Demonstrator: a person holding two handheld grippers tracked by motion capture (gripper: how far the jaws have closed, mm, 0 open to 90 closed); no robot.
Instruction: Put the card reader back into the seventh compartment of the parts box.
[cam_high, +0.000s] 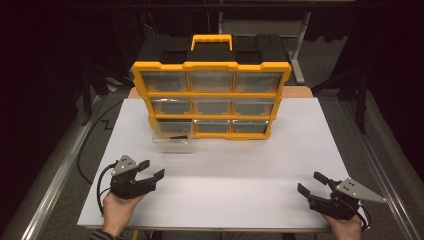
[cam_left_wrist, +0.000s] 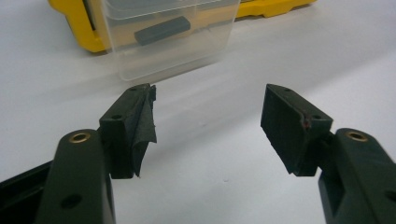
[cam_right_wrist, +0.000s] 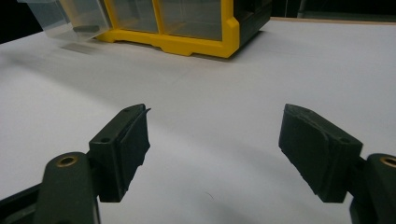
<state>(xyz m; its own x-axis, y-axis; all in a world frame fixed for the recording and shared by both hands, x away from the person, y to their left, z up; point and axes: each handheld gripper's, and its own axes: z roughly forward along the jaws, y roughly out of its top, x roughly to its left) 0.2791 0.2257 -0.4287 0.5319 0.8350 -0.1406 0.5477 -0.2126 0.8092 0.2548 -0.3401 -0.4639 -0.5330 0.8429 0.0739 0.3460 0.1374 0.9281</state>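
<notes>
A dim lab or workshop: white worktable (cam_high: 300, 165), yellow parts organizer (cam_high: 211, 100), metal framing (cam_high: 50, 185) alongside.

Counter: I see a white, smooth, matt counter top (cam_high: 300, 165) with a pale wood edge at the far side.
Organiser: the yellow and black plastic drawer organiser (cam_high: 211, 95) looks hard and faintly glossy to me.
Drawer: the clear plastic pulled-out drawer (cam_left_wrist: 170, 39) is glossy and see-through; inside I see a dark grey matt block (cam_left_wrist: 162, 30).
Left jaws: the black matt plastic left gripper (cam_left_wrist: 208, 126) carries frayed cloth-like tape pads (cam_left_wrist: 144, 128) and brass-coloured metal inserts.
Right jaws: the black matt plastic right gripper (cam_right_wrist: 215, 149) has wrinkled dull pads (cam_right_wrist: 313, 149).
</notes>
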